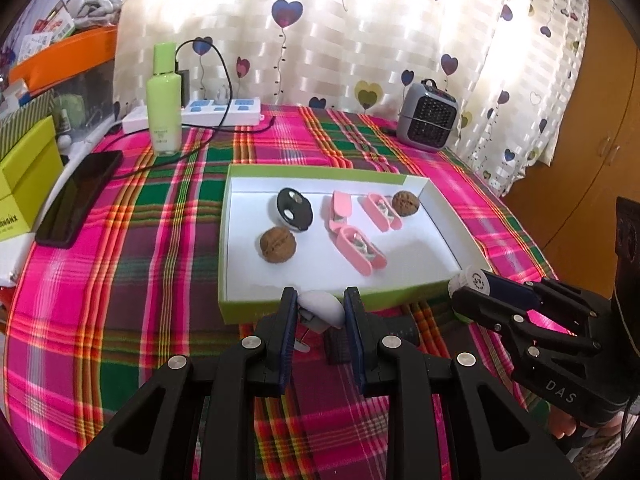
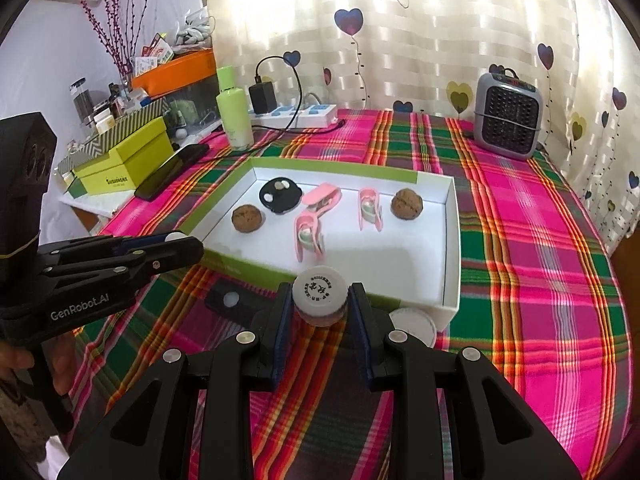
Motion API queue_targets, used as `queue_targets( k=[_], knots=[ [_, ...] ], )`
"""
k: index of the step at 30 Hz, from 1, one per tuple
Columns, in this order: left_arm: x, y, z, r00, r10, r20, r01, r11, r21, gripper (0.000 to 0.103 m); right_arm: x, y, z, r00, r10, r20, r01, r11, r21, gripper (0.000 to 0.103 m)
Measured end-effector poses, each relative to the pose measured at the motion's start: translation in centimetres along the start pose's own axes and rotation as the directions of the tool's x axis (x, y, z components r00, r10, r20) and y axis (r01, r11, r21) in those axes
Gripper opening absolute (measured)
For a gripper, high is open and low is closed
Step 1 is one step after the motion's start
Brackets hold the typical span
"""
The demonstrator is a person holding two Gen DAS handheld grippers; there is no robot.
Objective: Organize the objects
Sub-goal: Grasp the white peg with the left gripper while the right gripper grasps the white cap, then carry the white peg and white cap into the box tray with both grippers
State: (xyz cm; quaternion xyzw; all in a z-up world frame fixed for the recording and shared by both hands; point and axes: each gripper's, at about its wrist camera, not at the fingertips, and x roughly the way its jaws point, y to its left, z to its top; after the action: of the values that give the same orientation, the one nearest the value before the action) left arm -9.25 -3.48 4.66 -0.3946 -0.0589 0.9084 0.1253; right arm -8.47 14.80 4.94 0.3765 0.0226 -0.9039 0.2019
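on the plaid cloth (image 1: 120,280), near edge of the tray: both grippers held just short of it
left gripper (image 1: 320,312): fingers clamped on a small white rounded object (image 1: 322,306); what it is cannot be told
right gripper (image 2: 319,304): fingers closed on a small bottle (image 2: 319,292) with a white printed cap
tray (image 1: 320,172): green-rimmed, white inside
inside tray: two walnuts (image 1: 278,245), a black disc (image 1: 294,209), three pink clips (image 1: 360,249)
beside right gripper: white lid (image 2: 416,322) on the cloth, touching the tray's near corner
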Motion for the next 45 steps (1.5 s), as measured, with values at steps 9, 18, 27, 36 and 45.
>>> queue_targets(
  k=[9, 18, 27, 36, 45],
  knots=[
    [1.2, 0.1, 1.3, 1.000, -0.003, -0.004, 0.003, 1.000, -0.003, 0.022, 0.5, -0.6, 1.4, 1.000, -0.015, 0.016, 0.015, 1.000, 0.001, 0.029],
    [2.7, -0.2, 2.5, 1.000, -0.011, -0.012, 0.011, 1.000, 0.004, 0.022, 1.9, -1.5, 2.7, 1.000, -0.029, 0.012, 0.029, 1.000, 0.003, 0.029],
    [4.6, -0.5, 3.5, 0.999, -0.014, -0.032, 0.014, 1.000, 0.011, 0.022, 4.2, -3.0, 3.1, 0.999, -0.025, -0.026, 0.026, 0.999, 0.033, 0.029],
    [6.1, -0.5, 4.1, 0.999, -0.012, -0.051, 0.013, 1.000, 0.010, 0.022, 5.6, -3.7, 3.4, 0.999, -0.016, -0.049, 0.018, 0.999, 0.044, 0.029],
    [7.4, -0.5, 4.3, 0.997, -0.011, -0.072, 0.012, 1.000, 0.012, 0.022, 6.5, -4.0, 3.3, 0.997, 0.002, -0.073, 0.002, 0.998, 0.055, 0.029]
  ],
)
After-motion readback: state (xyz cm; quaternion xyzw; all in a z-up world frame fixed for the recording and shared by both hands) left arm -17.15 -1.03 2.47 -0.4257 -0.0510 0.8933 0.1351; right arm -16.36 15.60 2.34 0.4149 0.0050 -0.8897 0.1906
